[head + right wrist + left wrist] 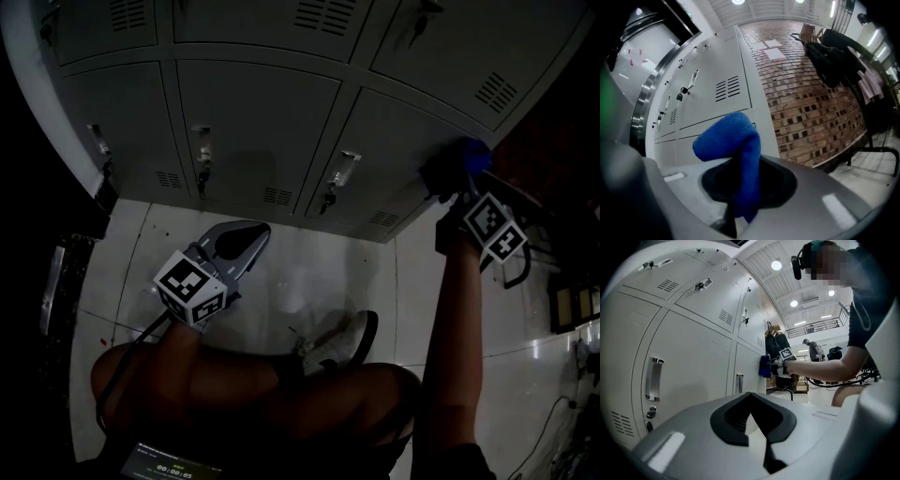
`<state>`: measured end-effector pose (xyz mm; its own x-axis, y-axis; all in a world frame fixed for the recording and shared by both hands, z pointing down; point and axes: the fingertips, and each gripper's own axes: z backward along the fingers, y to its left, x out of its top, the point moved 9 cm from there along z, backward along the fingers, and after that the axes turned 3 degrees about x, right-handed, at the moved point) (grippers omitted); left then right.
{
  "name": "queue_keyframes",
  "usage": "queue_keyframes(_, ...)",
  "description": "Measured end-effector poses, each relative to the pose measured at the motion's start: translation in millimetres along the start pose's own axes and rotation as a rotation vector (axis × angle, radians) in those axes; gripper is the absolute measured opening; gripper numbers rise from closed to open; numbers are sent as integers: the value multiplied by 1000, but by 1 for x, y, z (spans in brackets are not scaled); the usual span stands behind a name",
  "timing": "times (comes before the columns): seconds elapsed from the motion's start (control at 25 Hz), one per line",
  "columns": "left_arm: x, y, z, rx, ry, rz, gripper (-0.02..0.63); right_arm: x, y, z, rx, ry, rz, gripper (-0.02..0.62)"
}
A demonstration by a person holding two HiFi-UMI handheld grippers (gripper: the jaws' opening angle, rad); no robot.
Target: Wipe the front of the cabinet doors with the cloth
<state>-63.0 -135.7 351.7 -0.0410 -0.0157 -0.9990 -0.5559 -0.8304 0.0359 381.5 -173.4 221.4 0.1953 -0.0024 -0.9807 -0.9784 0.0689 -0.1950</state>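
The right claw (737, 197) is clamped on the blue cloth (729, 138), a soft, light fold flopping above its jaws and seemingly touching the cabinet doors (712, 93) just ahead. Pinched mid-fold, it should hold. The left claw (757, 425) is closed and empty.

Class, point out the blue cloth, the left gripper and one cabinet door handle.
blue cloth (736, 138): right gripper view, its folded upper bulge.
left gripper (750, 397): left gripper view, where its fingertips meet.
cabinet door handle (654, 379): left gripper view, middle of the handle.
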Motion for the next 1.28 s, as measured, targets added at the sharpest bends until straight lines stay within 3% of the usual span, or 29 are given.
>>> queue_keyframes(0.24,-1,0,-1,0,4,0,5,-1,-18,6,-44,3,-3,69)
queue_keyframes(0.4,-1,1,-1,2,5,1,5,-5,-10,13,-28,8,-10,69)
queue_keyframes(0.72,0,-1,0,0,0,2,5,-15,47,14,85,21,11,69)
queue_keyframes(1.04,3,2,1,12,-14,3,5,-43,121,-16,243,93,65,69)
queue_keyframes(1.28,4,6,0,19,-21,2,5,-68,161,-41,315,152,101,69)
